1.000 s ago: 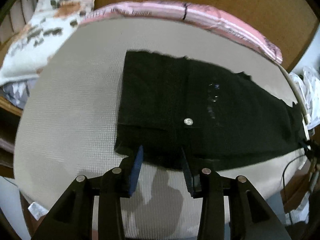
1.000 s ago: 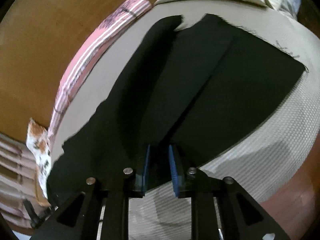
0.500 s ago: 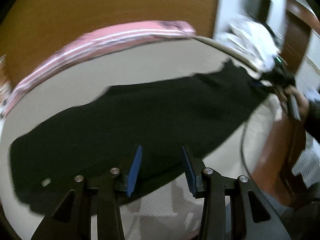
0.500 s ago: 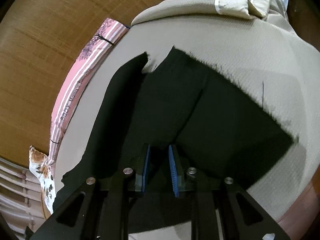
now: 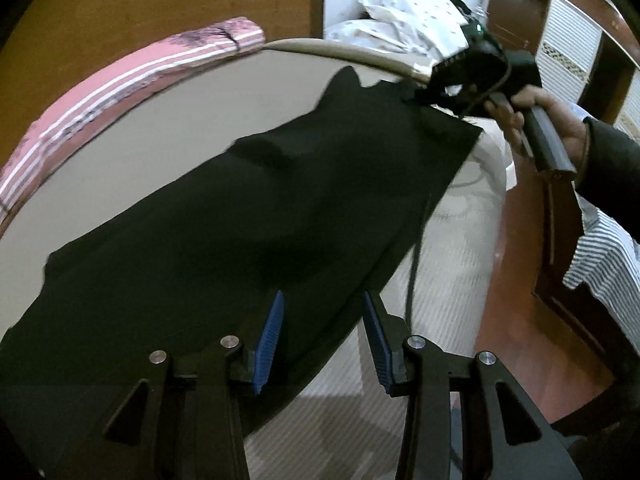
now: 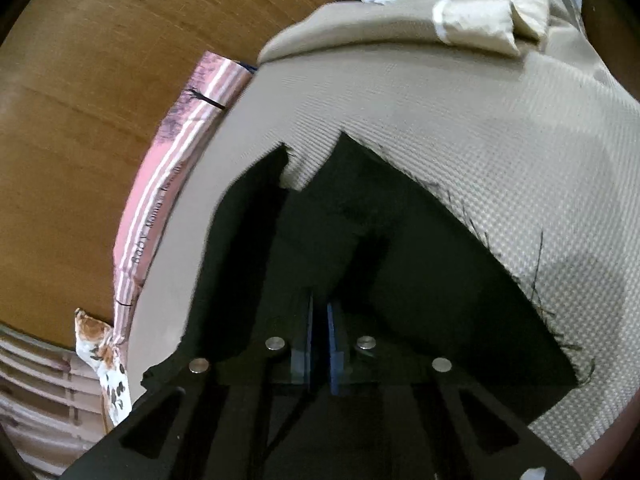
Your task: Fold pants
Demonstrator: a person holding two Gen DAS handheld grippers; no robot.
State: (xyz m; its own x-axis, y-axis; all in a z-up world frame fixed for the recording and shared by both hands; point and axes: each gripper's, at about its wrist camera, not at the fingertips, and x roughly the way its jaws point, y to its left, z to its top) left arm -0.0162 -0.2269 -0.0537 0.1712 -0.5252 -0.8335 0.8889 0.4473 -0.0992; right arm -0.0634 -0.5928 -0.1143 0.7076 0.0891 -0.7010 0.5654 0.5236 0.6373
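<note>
- Presently, the black pants [image 5: 248, 216] are lying lengthwise across the beige bed cover [image 5: 168, 112], the hem end lifting.
- Right tongs [image 6: 319, 320] are pinching the pants' hem end, blue pads pressed nearly together on fabric.
- Left tongs [image 5: 322, 336] are hovering spread over the pants' near edge, gripping nothing.
- Pink striped bedding [image 5: 120, 76] is bordering the cover.

Matt black cloth pants [image 5: 248, 216] lie on a beige coarse-woven bedcover [image 6: 500, 152]; beside the bedcover, a smooth wooden headboard [image 6: 100, 80] with low sheen
</note>
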